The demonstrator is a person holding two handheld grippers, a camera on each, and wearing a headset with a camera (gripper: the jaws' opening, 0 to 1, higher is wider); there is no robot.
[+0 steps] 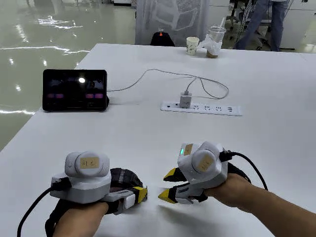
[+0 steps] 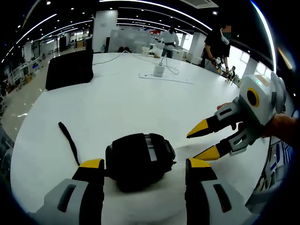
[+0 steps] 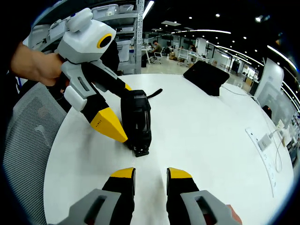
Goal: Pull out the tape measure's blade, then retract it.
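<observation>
A black tape measure (image 1: 124, 178) lies on the white table (image 1: 148, 133) near its front edge. My left gripper (image 1: 133, 186) is shut on its body, one yellow-tipped finger on each side (image 2: 140, 161). The blade is wound in, with its end tab (image 3: 140, 151) at the case mouth, facing my right gripper. A black wrist strap (image 2: 69, 140) trails from the case across the table. My right gripper (image 1: 168, 185) stands open a short way to the right of the case, its tips pointing at it with nothing between them (image 3: 152, 176).
A dark tablet (image 1: 75, 89) stands at the mid left. A white power strip (image 1: 201, 107) with a charger and cable lies in the middle of the table. A paper cup (image 1: 192, 45) and a plastic cup (image 1: 216, 37) stand at the far edge. A person (image 1: 266, 19) stands beyond.
</observation>
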